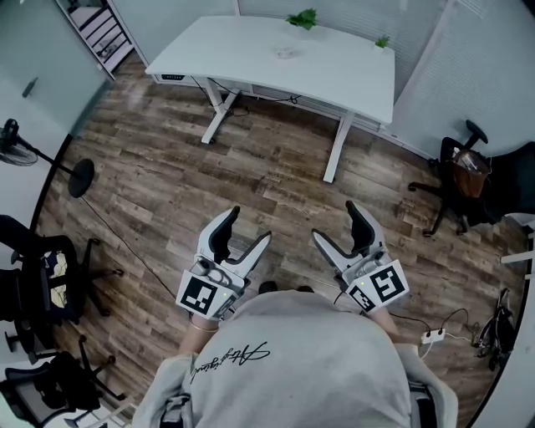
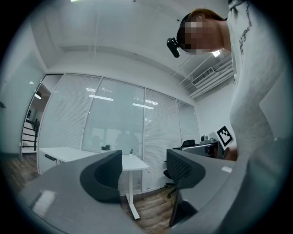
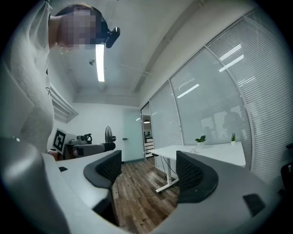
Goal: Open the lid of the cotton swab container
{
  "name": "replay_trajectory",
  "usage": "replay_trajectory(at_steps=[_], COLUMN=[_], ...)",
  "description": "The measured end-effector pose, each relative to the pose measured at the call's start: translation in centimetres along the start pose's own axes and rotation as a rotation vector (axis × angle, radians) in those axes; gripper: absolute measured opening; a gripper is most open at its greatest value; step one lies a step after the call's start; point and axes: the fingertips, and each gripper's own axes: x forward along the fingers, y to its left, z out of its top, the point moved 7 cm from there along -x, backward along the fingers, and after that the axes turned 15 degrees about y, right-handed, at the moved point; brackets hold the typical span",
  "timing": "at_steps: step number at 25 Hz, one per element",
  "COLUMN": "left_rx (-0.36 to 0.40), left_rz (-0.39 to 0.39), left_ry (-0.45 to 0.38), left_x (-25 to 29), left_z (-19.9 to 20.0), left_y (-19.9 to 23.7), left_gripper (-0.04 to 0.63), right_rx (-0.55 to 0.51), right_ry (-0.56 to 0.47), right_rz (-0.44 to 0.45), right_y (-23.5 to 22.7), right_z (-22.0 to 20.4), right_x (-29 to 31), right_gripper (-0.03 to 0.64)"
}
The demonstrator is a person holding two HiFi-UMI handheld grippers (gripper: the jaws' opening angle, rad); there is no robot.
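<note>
A small clear container (image 1: 285, 53), too far off to make out, sits on the white desk (image 1: 334, 71) across the room, between two small green plants (image 1: 303, 18). Both grippers are held low in front of the person's body, well short of the desk. My left gripper (image 1: 249, 226) is open with nothing between its jaws; in the left gripper view (image 2: 144, 169) only the desk and glass wall show past them. My right gripper (image 1: 335, 221) is open and empty as well, and in the right gripper view (image 3: 149, 171) wood floor shows between its jaws.
Wood floor (image 1: 251, 175) lies between the person and the desk. Black office chairs stand at the left (image 1: 42, 276) and right (image 1: 464, 171). A standing fan's round base (image 1: 81, 177) and its cable are at the left. A power strip (image 1: 433, 336) lies at the lower right.
</note>
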Motion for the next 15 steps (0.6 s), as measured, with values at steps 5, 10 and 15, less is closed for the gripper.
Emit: replay_trajectory(at_steps=[5,10,15], left_rx=[-0.005,-0.004,-0.001], left_rz=[0.001,-0.009,-0.01], left_ry=[-0.007,-0.02,-0.016], left_x=[-0.3,-0.6,-1.1], left_z=[-0.2,-0.3,-0.5], left_y=[0.6,1.1,1.9], left_gripper=[0.305,0.308,0.311], right_rx=[0.006,0.01,0.007], right_ry=[0.002,0.006,0.008], right_rz=[-0.001,-0.009,-0.024], right_y=[0.5,1.0,1.7], right_z=[-0.1,-0.1,0.0], right_x=[0.6,1.1,1.6], right_gripper=[0.379,0.382,0.385])
